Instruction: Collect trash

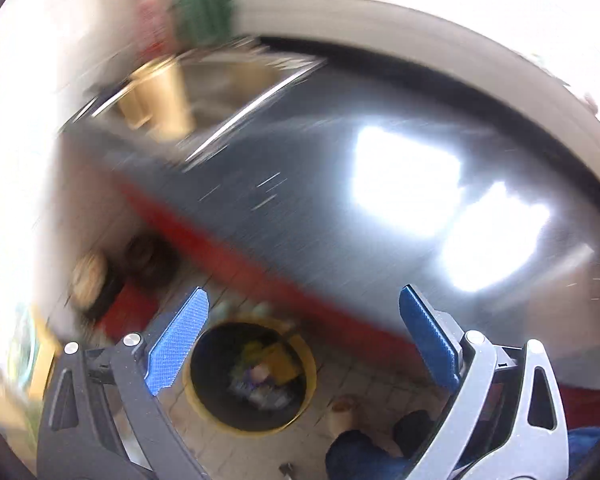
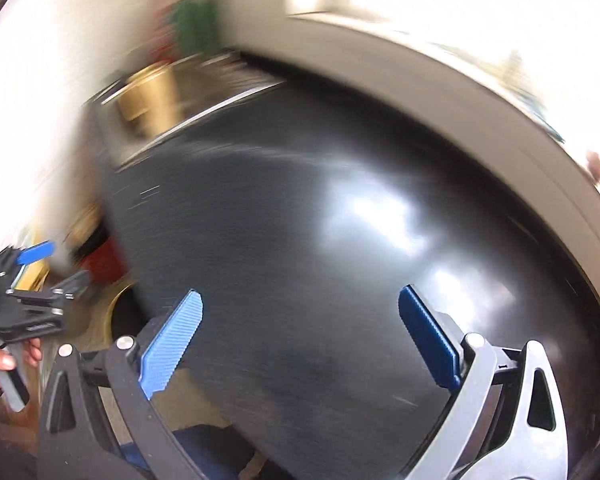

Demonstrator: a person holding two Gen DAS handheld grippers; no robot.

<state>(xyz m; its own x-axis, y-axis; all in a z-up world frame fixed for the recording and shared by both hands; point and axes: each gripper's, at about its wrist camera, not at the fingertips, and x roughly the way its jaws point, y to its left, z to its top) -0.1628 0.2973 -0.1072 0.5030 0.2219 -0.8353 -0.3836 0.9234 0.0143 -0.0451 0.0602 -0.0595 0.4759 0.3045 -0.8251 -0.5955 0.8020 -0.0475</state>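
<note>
Both views are motion-blurred. In the left wrist view a yellow-rimmed bin with a dark liner stands on the tiled floor beside the counter and holds several pieces of trash. My left gripper is open and empty, above the bin and the counter's red edge. My right gripper is open and empty over the dark counter top. The left gripper also shows at the left edge of the right wrist view, held by a hand. No loose trash shows on the counter.
A steel sink with a wooden board lies at the counter's far end. A green plant stands behind it. Bright window glare reflects on the counter. Dark and tan objects sit on the floor near the bin.
</note>
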